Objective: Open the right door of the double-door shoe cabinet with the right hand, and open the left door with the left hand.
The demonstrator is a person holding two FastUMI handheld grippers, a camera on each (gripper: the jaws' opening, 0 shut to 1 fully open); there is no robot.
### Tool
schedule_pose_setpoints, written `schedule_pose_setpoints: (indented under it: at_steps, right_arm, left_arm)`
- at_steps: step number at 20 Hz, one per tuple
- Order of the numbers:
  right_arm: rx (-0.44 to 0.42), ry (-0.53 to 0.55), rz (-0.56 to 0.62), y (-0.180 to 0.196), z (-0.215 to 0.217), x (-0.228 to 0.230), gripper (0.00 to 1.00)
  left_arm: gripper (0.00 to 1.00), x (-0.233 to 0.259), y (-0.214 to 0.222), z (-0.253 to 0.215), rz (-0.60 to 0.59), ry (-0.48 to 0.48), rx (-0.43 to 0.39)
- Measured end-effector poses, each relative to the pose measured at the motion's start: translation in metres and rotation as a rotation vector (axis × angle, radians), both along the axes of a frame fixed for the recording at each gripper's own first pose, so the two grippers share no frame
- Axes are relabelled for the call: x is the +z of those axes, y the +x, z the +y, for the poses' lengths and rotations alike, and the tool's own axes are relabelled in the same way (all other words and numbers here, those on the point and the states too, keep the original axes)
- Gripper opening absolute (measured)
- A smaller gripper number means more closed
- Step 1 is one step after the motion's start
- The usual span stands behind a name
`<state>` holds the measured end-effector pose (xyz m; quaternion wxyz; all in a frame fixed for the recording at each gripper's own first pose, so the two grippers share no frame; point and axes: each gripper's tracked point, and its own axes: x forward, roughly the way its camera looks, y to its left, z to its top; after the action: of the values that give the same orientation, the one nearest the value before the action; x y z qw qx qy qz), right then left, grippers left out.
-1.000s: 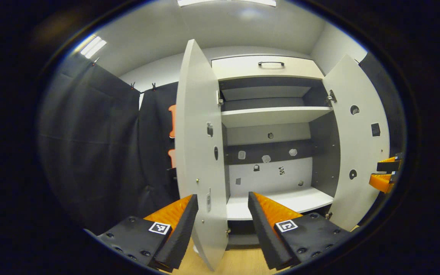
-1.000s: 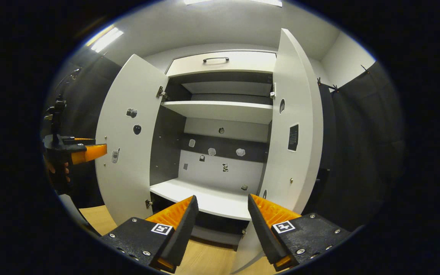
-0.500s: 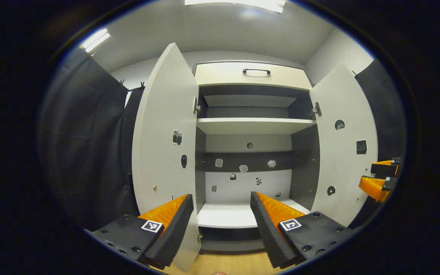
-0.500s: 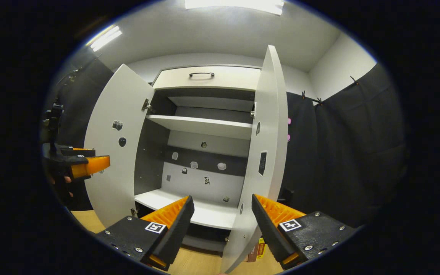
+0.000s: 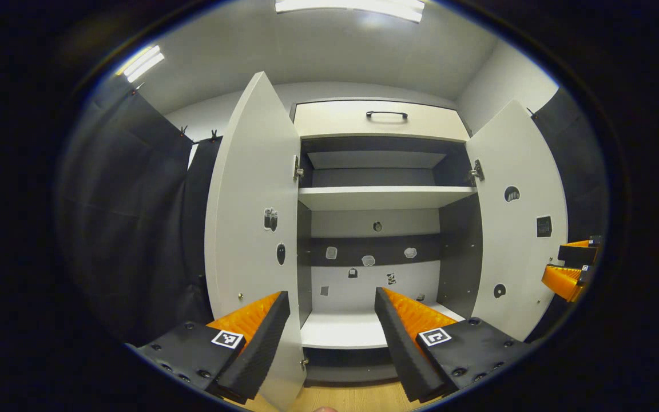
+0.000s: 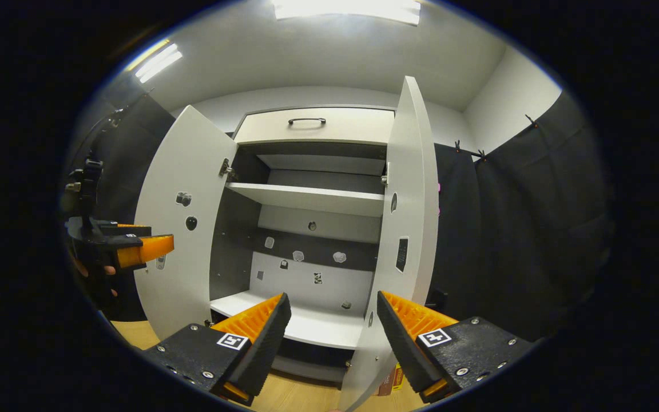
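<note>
The shoe cabinet fills the middle of both views, pale, with two bare shelves and a handled drawer on top. Its left door and right door both stand swung wide, so the task looks done. The left gripper and right gripper sit at bottom centre, jaws apart and holding nothing, apparently backed off the doors.

No legible text, brand or number anywhere; square black-and-white coded markers on left gripper and right gripper bodies, patterns only, no words; small stickers on shoe cabinet back panel and door insides too small to read; small box on floor, print illegible.
</note>
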<state>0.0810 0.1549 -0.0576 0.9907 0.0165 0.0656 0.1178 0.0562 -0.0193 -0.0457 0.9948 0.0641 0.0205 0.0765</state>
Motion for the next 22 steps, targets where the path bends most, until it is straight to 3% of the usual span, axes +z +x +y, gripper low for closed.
schedule_pose_setpoints:
  at_steps: [13, 22]
  right_arm:
    - [0.016, 0.001, 0.009, 0.000, 0.014, -0.006, 0.92]
    - [-0.043, -0.021, 0.016, -0.001, 0.011, -0.009, 0.92]
  left_arm:
    - [0.95, 0.000, 0.006, 0.003, -0.015, 0.009, -0.040]
    - [0.95, -0.007, 0.012, 0.011, -0.024, 0.003, -0.045]
